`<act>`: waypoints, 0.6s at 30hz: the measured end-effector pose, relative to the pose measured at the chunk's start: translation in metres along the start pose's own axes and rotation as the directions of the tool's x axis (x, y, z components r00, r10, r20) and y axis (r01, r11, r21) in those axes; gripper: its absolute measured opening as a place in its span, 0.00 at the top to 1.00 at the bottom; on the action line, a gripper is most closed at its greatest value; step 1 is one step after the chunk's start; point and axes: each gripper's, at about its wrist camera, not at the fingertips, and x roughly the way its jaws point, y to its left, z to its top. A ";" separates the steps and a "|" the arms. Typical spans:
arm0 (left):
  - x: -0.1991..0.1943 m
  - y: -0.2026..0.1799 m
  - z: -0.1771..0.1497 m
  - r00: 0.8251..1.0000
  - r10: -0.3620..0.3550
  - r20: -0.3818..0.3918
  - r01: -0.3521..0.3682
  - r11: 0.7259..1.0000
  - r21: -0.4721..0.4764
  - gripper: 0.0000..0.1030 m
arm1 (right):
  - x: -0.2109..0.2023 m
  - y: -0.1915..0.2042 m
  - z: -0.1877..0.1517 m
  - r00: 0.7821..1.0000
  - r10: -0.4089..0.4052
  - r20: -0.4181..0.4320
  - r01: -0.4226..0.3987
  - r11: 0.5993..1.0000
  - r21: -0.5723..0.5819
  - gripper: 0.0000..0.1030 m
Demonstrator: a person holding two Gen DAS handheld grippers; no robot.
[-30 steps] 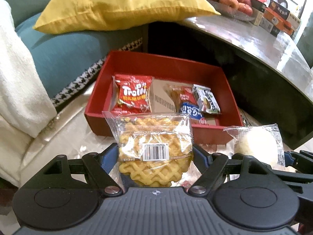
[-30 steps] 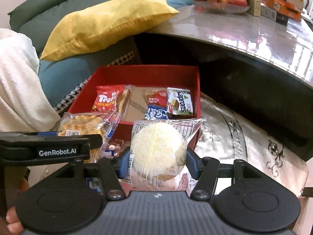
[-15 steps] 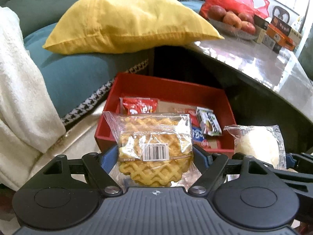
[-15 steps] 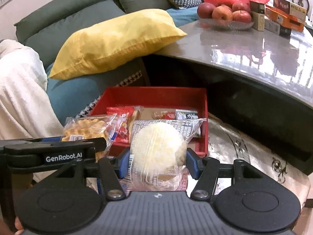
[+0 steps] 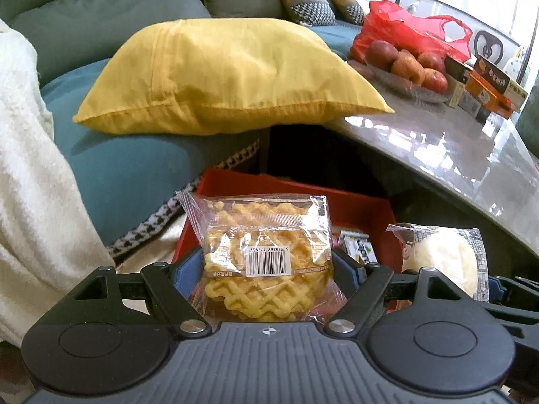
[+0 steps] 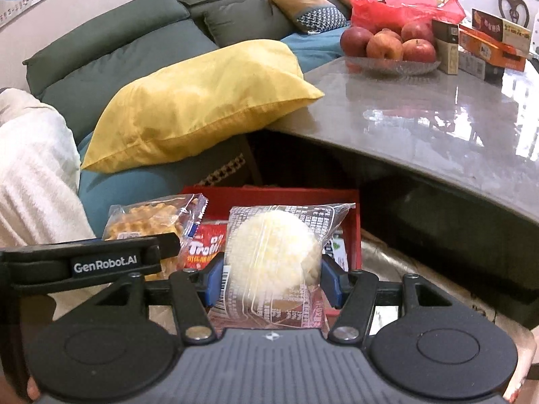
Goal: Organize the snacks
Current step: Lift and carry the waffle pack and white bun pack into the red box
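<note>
My left gripper [image 5: 267, 267] is shut on a clear-wrapped waffle pack [image 5: 266, 252] and holds it up in front of the red box [image 5: 296, 195]. My right gripper [image 6: 271, 279] is shut on a wrapped round white cake [image 6: 273, 256], held beside the waffle pack [image 6: 148, 222]. The cake also shows at the right in the left wrist view [image 5: 441, 259]. The red box [image 6: 269, 195] sits low on the floor below both grippers. It holds a red Trolli bag [image 6: 202, 247] and other small packets, mostly hidden behind what I hold.
A grey glossy table [image 6: 438, 121] curves along the right, with a bowl of apples [image 6: 387, 47], a red plastic bag [image 6: 404, 3] and boxes [image 6: 492, 43]. A yellow pillow [image 5: 222, 77] lies on the teal sofa [image 5: 134, 168]. A white blanket [image 5: 30, 185] hangs at left.
Both grippers have risen and tilted up with their snacks. The red box has dropped lower in both views and more of the table top and sofa shows.
</note>
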 end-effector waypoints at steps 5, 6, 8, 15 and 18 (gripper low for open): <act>0.010 -0.002 0.009 1.000 0.008 0.002 -0.008 1.000 -0.005 0.19 | 0.010 -0.004 0.009 1.000 -0.007 -0.002 0.007 1.000 0.002 0.47; 0.012 -0.002 0.010 1.000 0.008 0.003 -0.008 1.000 -0.005 0.19 | 0.012 -0.005 0.010 1.000 -0.009 -0.002 0.009 1.000 -0.001 0.47; 0.016 -0.002 0.013 1.000 0.015 0.002 -0.015 1.000 -0.007 0.19 | 0.016 -0.007 0.013 1.000 -0.017 -0.004 0.017 1.000 -0.003 0.47; 0.033 0.000 0.021 0.999 0.043 -0.010 -0.043 0.999 -0.009 0.19 | 0.029 -0.018 0.023 0.999 -0.038 -0.009 0.038 0.999 0.013 0.48; 0.040 -0.001 0.023 0.998 0.055 -0.015 -0.055 0.998 -0.001 0.19 | 0.036 -0.021 0.026 0.999 -0.041 -0.016 0.042 0.999 0.018 0.48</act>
